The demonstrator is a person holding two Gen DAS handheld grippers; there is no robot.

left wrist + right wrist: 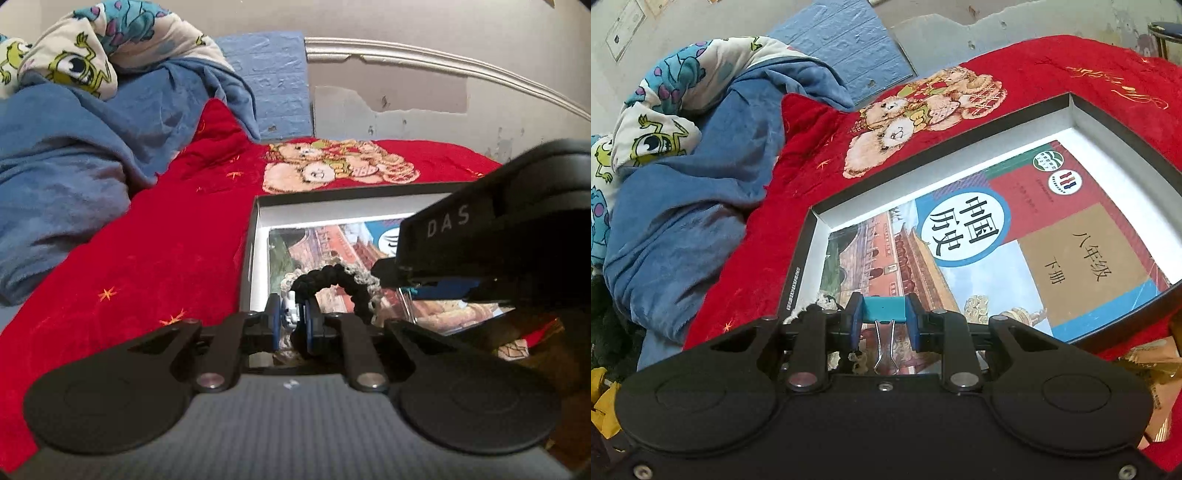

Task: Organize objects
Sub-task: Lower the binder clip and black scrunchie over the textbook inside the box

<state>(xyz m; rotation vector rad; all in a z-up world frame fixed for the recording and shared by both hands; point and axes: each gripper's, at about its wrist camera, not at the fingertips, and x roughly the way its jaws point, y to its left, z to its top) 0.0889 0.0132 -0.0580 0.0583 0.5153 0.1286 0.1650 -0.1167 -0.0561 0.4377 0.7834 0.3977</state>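
Blue pads of the left claw [291, 319] are clenched on a black-and-white scrunchie [341, 282]; one end of the fabric band is pinched between the pads and the rest arcs up and to the right, over the near left corner of a shallow box [255, 236]. In the right wrist view, the right claw [884, 321] is clenched on a teal binder clip [884, 309], whose two silver wire handles point back toward the camera. The clip hangs just above the lower edge of a textbook [997, 251] that lies flat inside the box. A bit of the scrunchie's fuzzy fabric shows just left of the right claw's left finger.

The book cover bears a picture of a red palace building, a blue-ringed white circle with large Chinese characters, and a tan panel with more characters. The box has dark outer walls and a white interior, and its white floor shows as a strip along the far side of the book. From the left wrist view, the right gripper's black body, lettered "DAS", reaches in over the box from the right.

The box sits on a red blanket [155, 236] spread over a bed, with a teddy-bear picture [916, 122] just past the box's far edge. Farther left, a blue blanket [62, 166] is heaped up, and a cartoon-print quilt [96, 44] lies on top of it. Behind them stands a blue panel [269, 81] against a patchy grey wall.
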